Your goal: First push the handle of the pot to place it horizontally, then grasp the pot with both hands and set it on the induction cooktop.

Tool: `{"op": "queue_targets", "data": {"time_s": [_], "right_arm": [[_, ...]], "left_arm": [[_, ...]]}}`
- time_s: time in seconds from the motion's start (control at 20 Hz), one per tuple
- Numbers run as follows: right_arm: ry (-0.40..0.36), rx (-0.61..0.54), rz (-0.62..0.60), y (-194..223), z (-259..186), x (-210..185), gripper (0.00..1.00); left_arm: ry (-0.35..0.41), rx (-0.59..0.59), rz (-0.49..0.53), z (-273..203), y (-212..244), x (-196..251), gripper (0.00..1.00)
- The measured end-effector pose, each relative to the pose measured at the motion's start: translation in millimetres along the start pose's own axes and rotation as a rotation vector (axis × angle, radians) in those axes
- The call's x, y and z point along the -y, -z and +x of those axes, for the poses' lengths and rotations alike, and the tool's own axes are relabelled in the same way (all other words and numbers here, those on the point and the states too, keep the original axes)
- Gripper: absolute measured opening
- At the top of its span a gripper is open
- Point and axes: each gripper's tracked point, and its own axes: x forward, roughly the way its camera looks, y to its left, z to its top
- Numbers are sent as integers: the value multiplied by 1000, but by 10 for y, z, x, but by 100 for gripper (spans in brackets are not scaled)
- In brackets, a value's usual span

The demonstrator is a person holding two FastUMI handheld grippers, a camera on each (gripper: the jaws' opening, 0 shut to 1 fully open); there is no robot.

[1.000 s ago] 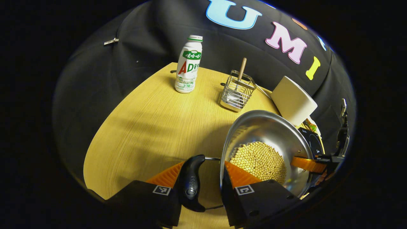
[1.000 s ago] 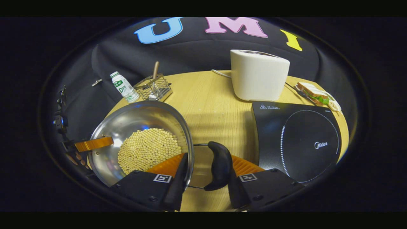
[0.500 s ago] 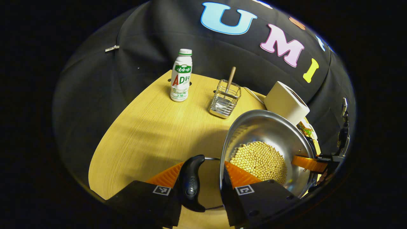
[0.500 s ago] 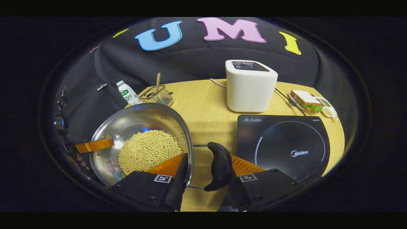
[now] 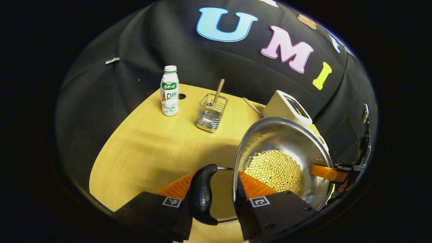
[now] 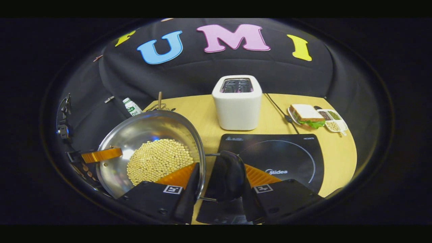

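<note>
A steel pot (image 5: 287, 135) with soybeans (image 5: 275, 170) in it hangs above the wooden table (image 5: 145, 148). My left gripper (image 5: 216, 179) is shut on the pot, one finger inside the rim and one outside its black handle (image 5: 202, 197). In the right gripper view the pot (image 6: 145, 130) is at the left. My right gripper (image 6: 221, 172) is shut on its other black handle (image 6: 227, 177) in the same way. That handle hangs over the left edge of the black induction cooktop (image 6: 287, 152). Each gripper also shows across the pot in the other's view, the right gripper (image 5: 325, 171) and the left gripper (image 6: 101, 154).
A white toaster (image 6: 237, 103) stands right behind the cooktop, its cord running right. A sandwich plate (image 6: 306, 114) and a small divided dish (image 6: 332, 120) sit at the back right. A drink bottle (image 5: 169, 91) and a wire rack (image 5: 211, 113) holding a wooden-handled utensil stand at the back left.
Both grippers have carried the pot to the right and higher. The bottle and rack have receded, and the cooktop has slid under the pot's right handle.
</note>
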Motion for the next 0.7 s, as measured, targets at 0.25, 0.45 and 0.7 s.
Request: {"op": "queue_targets", "data": {"time_s": [0.25,0.45,0.7], "right_arm": [[35,8,35,-57,-155,510,61],[55,11,57,-93,-227,873,61],[81,11,84,-70,-322,1348,61]], "left_arm": [[30,-10,30,97,-20,549,58],[48,-17,46,201,4,945,58],[72,-27,61,322,74,1420,59]]}}
